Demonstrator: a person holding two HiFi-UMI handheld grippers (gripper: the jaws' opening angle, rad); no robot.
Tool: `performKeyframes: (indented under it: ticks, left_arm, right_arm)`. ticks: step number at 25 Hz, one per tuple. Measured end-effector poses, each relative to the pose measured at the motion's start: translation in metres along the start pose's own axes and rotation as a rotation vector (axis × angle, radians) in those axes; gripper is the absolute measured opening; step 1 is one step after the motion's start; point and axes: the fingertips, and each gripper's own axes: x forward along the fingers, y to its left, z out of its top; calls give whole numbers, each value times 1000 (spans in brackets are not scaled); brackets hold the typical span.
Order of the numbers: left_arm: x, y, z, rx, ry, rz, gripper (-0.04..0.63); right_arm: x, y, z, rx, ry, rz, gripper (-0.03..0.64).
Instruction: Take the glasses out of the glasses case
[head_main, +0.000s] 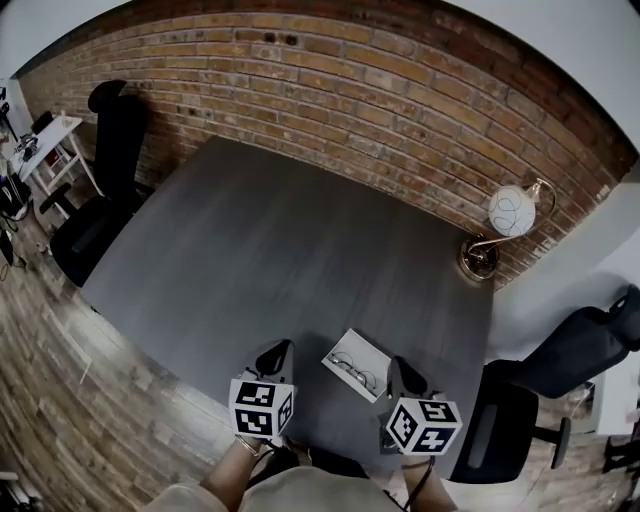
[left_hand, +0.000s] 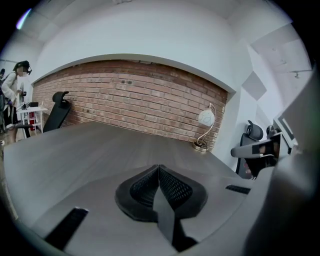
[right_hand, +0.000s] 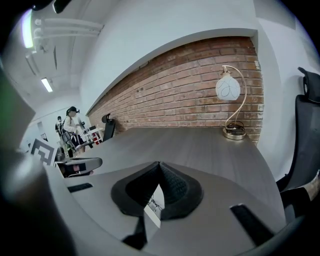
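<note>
- Head view: a grey tabletop (head_main: 280, 240) runs up to a brick wall (head_main: 330, 70), with a globe lamp (head_main: 510, 215) in the far right corner and office chairs around the edges.
- The glasses case (head_main: 360, 346) lies between the two grippers. It looks open, with the glasses (head_main: 354, 370) on its pale lining.
- The left gripper (head_main: 277, 355) is just to the case's left and the right gripper (head_main: 402, 372) just to its right. Neither touches it.
- Left gripper view: its jaws are pressed together on nothing. Only bare tabletop lies ahead, and the case is off to the right, out of sight.
- Right gripper view: these jaws are also clenched at the tips and empty. Through the slit beneath them a strip of the case (right_hand: 152, 216) and the glasses (right_hand: 154, 204) shows, close below and slightly left.
- Judgement: the task is at its start, since the glasses have not been lifted.
- The next move calls for parting one pair of jaws, lowering them over the frame and pinching it gently. The other gripper could steady the case.
</note>
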Motion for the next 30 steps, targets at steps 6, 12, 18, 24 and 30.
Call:
performKeyframes:
  ticks: [6, 12, 18, 24, 30]
  left_arm:
    - [1, -4, -24, 50, 44, 15, 20]
    - [0, -5, -41, 76, 73, 7, 20]
    - [-1, -1, -51, 68, 84, 33, 18]
    - [-6, 7, -61, 42, 94, 51, 18]
    - [-9, 12, -68, 24, 101, 60, 20]
  right_arm:
    - [14, 0, -32, -78, 118, 69, 32]
    - [29, 9, -60, -154, 254, 175, 34]
    - [40, 16, -67, -213, 290, 257, 34]
    - [48, 22, -78, -277, 361, 314, 35]
    - [52, 22, -86, -324, 403, 336, 37]
